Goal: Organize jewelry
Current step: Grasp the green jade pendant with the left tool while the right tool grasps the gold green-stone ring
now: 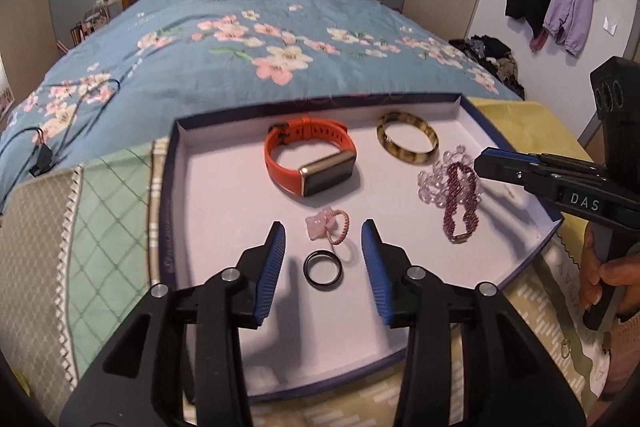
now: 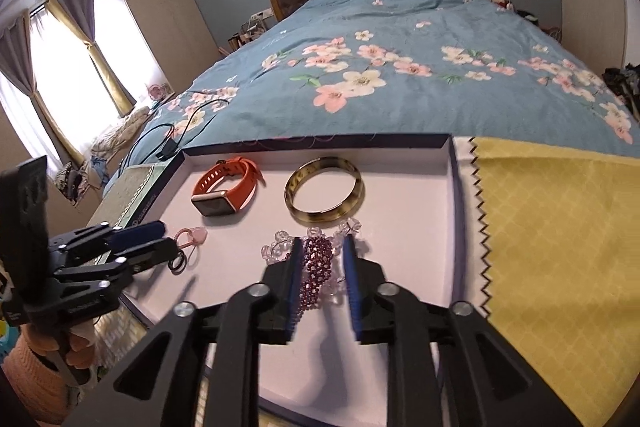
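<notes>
A shallow tray (image 1: 176,155) (image 2: 450,163) with a navy rim holds the jewelry. An orange smartwatch (image 1: 328,179) (image 2: 218,205) and a tortoiseshell bangle (image 1: 404,157) (image 2: 320,217) lie at the back. My left gripper (image 1: 323,227) (image 2: 164,237) is open, with a black ring (image 1: 322,287) (image 2: 178,263) lying free between its fingers and a pink charm ring (image 1: 316,227) (image 2: 196,235) just beyond. My right gripper (image 2: 323,241) (image 1: 486,163) stands open astride a purple beaded bracelet (image 2: 318,259) (image 1: 460,203) that rests on the tray across a clear bead bracelet (image 2: 276,247) (image 1: 430,187).
The tray sits at the foot of a bed with a blue floral duvet (image 1: 240,47). A yellow cloth (image 2: 552,247) lies right of the tray, a green patterned cloth (image 1: 100,227) left of it. A black cable (image 1: 80,99) trails on the duvet. A hand (image 1: 600,275) grips the right tool.
</notes>
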Demonstrator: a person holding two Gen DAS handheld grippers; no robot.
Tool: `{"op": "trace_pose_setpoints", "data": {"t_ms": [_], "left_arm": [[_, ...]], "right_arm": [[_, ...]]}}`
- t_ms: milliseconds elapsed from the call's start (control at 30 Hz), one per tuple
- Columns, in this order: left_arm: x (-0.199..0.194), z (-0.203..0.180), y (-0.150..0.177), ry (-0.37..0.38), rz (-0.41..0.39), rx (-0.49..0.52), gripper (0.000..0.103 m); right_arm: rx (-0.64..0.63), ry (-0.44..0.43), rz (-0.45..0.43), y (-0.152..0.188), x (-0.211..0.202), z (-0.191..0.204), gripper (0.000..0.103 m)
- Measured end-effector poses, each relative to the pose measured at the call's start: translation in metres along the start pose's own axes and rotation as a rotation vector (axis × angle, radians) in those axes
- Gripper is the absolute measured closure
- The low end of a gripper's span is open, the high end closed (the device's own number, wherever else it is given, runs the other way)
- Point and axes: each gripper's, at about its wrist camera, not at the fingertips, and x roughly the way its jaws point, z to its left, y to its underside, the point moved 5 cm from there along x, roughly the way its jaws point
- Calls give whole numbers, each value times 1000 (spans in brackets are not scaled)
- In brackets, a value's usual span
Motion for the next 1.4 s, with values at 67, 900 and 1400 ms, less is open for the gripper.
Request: {"op": "trace_pose_setpoints", "data": {"t_ms": [67,900,1400], "left_arm": [[-15,0,-1,-7,-36,6,52],[-111,-57,104,90,-72,175,46],[-84,-91,117,140,12,230,54]], "right_arm": [[-11,12,-20,0,-8,1,75],[-184,-167,107,119,-77,69,66],[-146,-149,137,140,-73,76,79]]}}
